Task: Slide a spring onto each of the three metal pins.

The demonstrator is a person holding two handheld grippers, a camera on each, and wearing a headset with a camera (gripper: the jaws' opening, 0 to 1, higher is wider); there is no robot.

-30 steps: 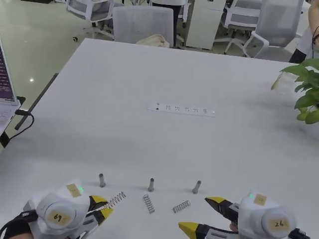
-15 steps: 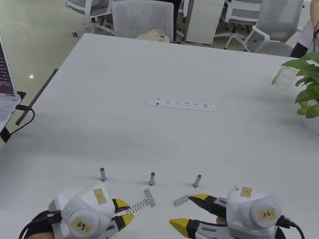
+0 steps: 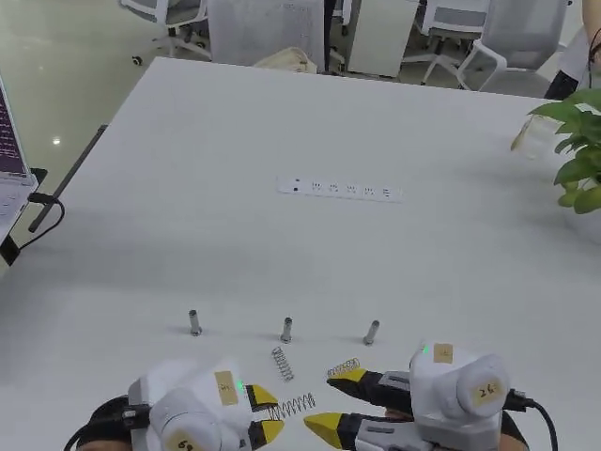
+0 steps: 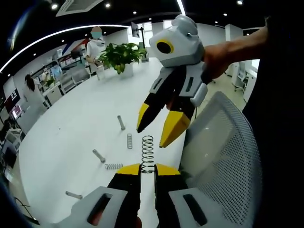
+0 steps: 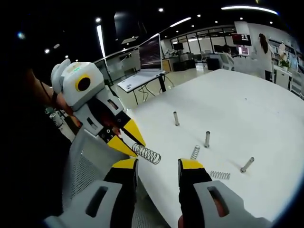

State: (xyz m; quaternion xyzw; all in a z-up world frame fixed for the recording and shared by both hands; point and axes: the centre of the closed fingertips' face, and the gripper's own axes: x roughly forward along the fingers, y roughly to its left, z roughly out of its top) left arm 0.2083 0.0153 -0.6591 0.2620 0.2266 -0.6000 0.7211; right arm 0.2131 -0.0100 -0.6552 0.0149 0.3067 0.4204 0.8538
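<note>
Three short metal pins stand in a row on the white table: left pin (image 3: 194,322), middle pin (image 3: 286,329), right pin (image 3: 372,332). My left gripper (image 3: 262,416) (image 4: 147,169) is shut on one end of a spring (image 3: 291,407) (image 4: 147,154), held off the table near its front edge. My right gripper (image 3: 326,398) (image 5: 156,164) is open, and its yellow tips flank the spring's free end (image 5: 146,153) without touching. Two more springs lie on the table: one (image 3: 282,363) below the middle pin, another (image 3: 344,367) below the right pin.
A white power strip (image 3: 340,189) lies mid-table. At the far right stands a potted plant (image 3: 577,141), and a laptop (image 3: 7,141) sits off the left edge. Office chairs (image 3: 263,33) stand beyond the far edge. A grey mesh chair back (image 4: 223,152) is close under the grippers.
My left gripper has carried its spring to the right, toward the right gripper. The right gripper has shifted left to meet it. The head camera has tilted slightly.
</note>
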